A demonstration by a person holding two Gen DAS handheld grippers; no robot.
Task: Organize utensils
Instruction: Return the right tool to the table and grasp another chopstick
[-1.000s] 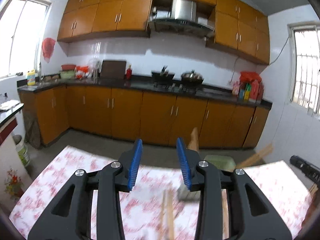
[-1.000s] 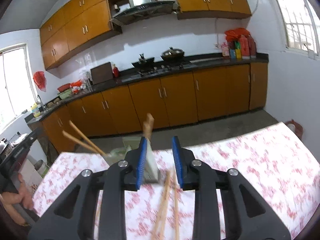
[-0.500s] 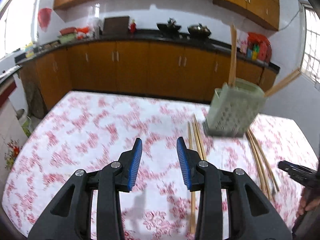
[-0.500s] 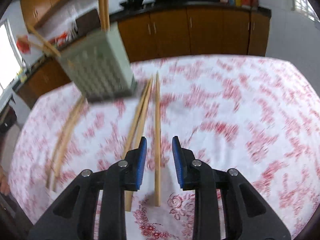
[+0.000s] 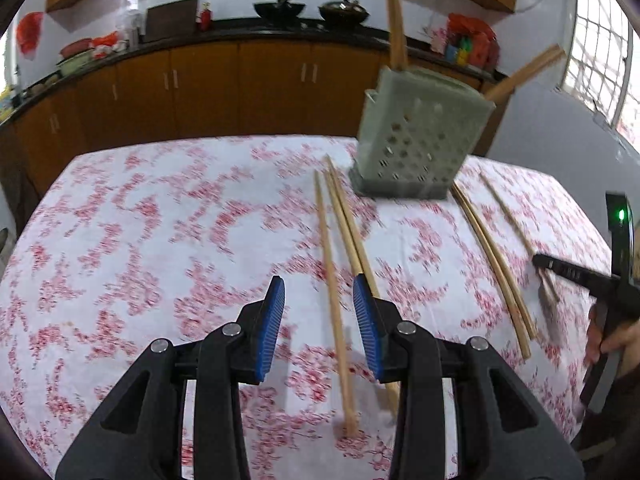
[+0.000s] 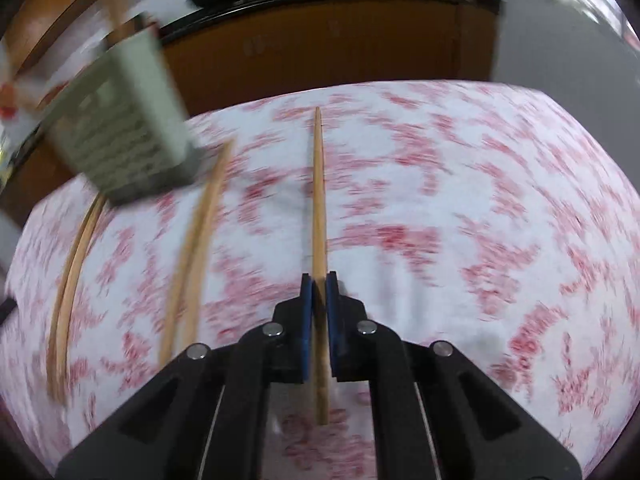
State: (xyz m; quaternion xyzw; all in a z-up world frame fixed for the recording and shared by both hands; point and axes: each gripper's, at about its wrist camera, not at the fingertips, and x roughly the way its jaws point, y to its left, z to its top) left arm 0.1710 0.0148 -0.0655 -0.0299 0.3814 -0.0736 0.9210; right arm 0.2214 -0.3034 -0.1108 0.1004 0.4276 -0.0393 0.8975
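Observation:
A pale green perforated holder (image 5: 416, 140) stands at the table's far side with chopsticks (image 5: 394, 16) sticking out of it. Several wooden chopsticks lie on the flowered cloth. My left gripper (image 5: 319, 292) is open low over the cloth. A single chopstick (image 5: 330, 264) lies between its blue pads without touching them, and a pair (image 5: 352, 236) runs under the right finger. My right gripper (image 6: 319, 280) is shut on one chopstick (image 6: 319, 200) that points away from it. The holder (image 6: 120, 136) is blurred at that view's upper left. The right gripper (image 5: 540, 260) also shows in the left wrist view.
More chopsticks (image 5: 492, 264) lie to the right of the holder, and two pairs (image 6: 196, 248) lie left of the held one. A person's hand (image 5: 612, 340) holds the right gripper's handle. Brown kitchen cabinets (image 5: 240, 88) stand beyond the table's far edge.
Both grippers have come down toward the table and tipped downward. The right jaws have closed on the single chopstick. The left jaws keep the same gap.

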